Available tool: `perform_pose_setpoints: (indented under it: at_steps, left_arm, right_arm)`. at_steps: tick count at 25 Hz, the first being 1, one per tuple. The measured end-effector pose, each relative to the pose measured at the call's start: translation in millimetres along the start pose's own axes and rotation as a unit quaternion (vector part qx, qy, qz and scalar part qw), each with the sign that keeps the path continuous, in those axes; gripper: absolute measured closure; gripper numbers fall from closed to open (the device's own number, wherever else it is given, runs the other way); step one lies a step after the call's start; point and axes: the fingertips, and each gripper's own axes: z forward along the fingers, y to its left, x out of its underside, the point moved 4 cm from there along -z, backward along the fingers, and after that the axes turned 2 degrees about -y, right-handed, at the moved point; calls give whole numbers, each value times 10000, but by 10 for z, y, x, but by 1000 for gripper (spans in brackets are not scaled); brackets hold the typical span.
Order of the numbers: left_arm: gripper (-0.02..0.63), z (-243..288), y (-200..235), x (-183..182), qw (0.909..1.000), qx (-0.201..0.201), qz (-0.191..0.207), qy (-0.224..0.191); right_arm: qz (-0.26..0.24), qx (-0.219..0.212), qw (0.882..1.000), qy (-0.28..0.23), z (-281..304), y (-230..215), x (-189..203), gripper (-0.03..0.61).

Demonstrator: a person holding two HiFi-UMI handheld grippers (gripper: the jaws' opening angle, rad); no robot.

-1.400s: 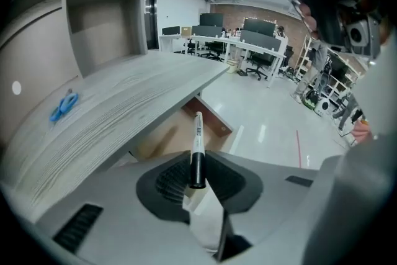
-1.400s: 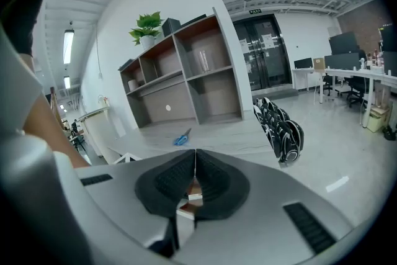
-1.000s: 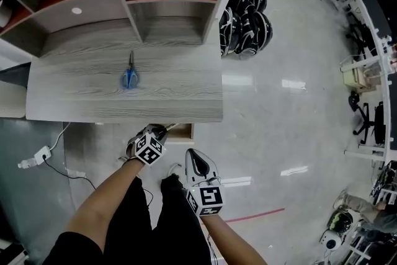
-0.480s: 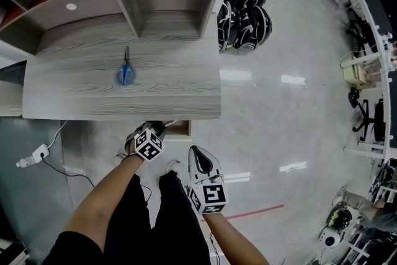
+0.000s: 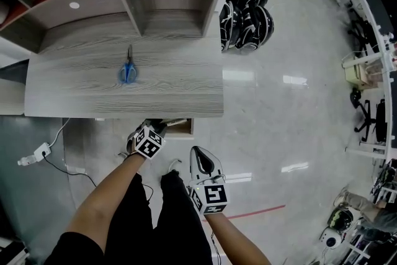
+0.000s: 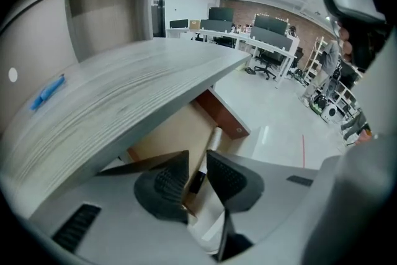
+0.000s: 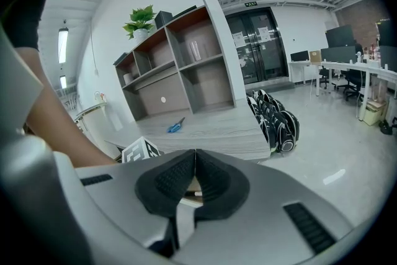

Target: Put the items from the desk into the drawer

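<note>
Two grippers: left gripper (image 6: 197,161) jaws apart, having just been opening, marker (image 6: 213,141) between them in drawer (image 6: 164,136); right gripper (image 7: 195,161), at its 5 o'clock, jaws together.

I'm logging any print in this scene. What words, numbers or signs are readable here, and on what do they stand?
No text is readable here.
Green sign above the glass doors: too small to read.
Sheets on those doors: blurred.
Patterned cubes: square codes only, no letters.
</note>
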Motion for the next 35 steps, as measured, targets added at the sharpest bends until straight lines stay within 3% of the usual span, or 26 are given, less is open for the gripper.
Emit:
perform_pose_setpoints:
  at_steps: [8,18,25,35]
  left_arm:
    - [518,-116,17,-13,9999,-104,-22,-117]
    - [549,-701,-222,-217,9957,-134,-505,-769]
    - [594,-1433,-251,-252,9792,-362,-1485,-1336]
    - [600,-2691,-412,-332,9547,-681,-1936,-2152]
  right_arm:
    - [49,12,10000,-13,-56,11,24,560]
    - [-118,-18,9997,-213,-184,153,-277,560]
    - [-363,-139,9989,-267,-269,435,-505,560]
    - [-465,-441,9962,-584,-627,1177,-1118,559]
